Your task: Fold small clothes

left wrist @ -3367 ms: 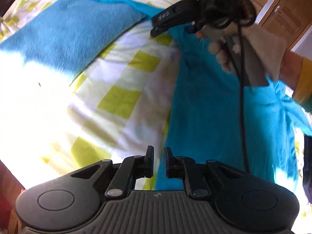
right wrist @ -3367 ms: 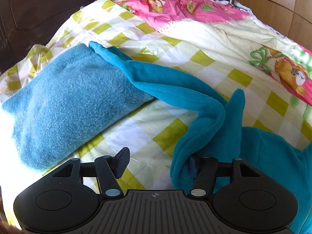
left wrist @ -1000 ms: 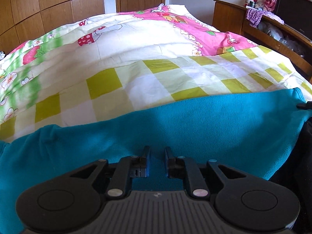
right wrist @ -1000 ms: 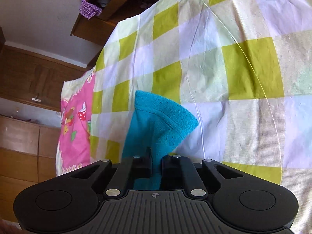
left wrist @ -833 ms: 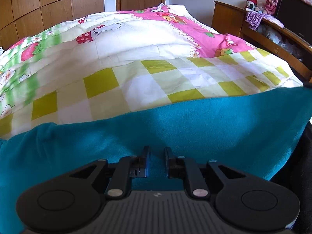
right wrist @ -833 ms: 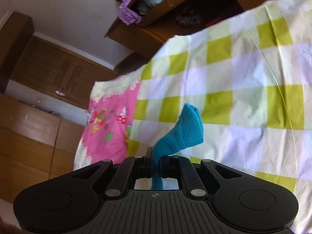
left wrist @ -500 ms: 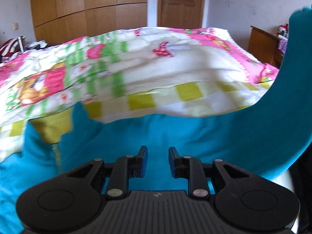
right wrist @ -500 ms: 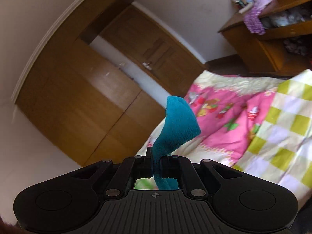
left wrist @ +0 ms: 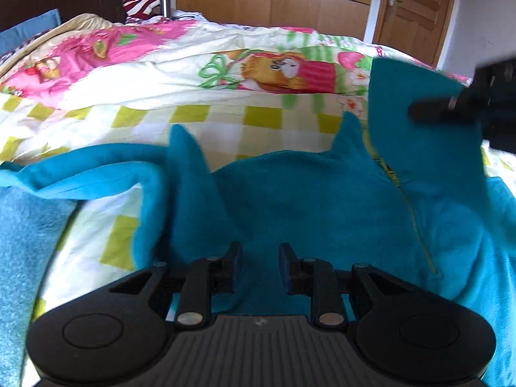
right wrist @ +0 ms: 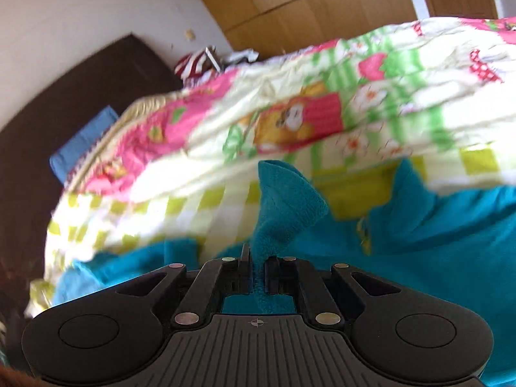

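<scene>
A corner of the soft, floppy teal fleece top (left wrist: 322,193) is being pinched in the right gripper (right wrist: 257,266) (left gripper (left wrist: 257,259) spread, empty), so edges are being judged the best hold.

Two hand-held grippers are in view: the left hand-held gripper (left wrist: 257,264) and the right hand-held gripper (right wrist: 256,271). One teal fleece jacket (left wrist: 322,200) and one lighter blue towel (left wrist: 22,245) lie on one bed (left wrist: 193,64). Behind it stand one wooden door (left wrist: 416,13), one blue pillow (right wrist: 84,142) and one metal cup (left wrist: 165,4).
</scene>
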